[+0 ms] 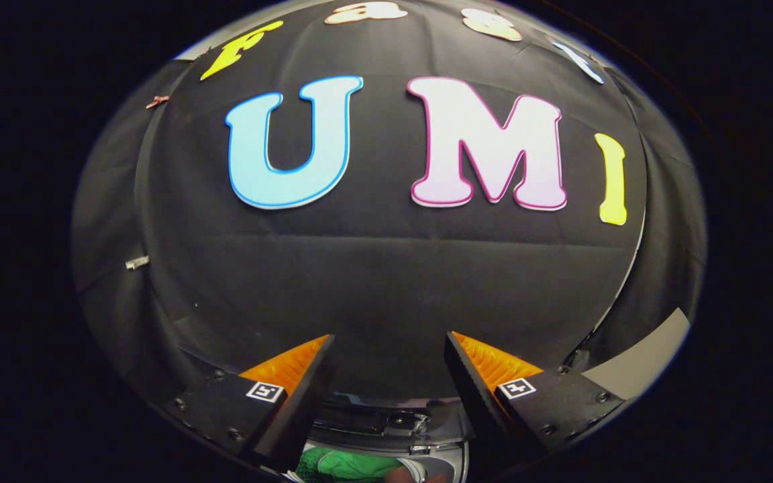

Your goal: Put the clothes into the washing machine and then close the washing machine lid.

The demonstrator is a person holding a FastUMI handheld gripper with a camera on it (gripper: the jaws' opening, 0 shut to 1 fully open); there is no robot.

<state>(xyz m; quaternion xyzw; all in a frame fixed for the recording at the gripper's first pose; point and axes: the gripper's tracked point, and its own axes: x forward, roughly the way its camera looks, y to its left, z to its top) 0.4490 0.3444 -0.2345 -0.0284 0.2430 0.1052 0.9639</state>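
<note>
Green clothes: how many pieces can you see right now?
1. A bunched green cloth garment lies low between the open tool fingers, inside the washing machine's round opening. More may be hidden below.

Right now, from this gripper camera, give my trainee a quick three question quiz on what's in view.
1. True or false: the gripper is shut on the green cloth.
2. Where does the green cloth lie? A) hanging on the booth wall B) below the fingers, inside the washing machine C) pinched between the fingers
3. Fill in: the gripper's fingers stand ____.

Key: 1 false; 2 B; 3 open, apart with nothing between them.
</note>
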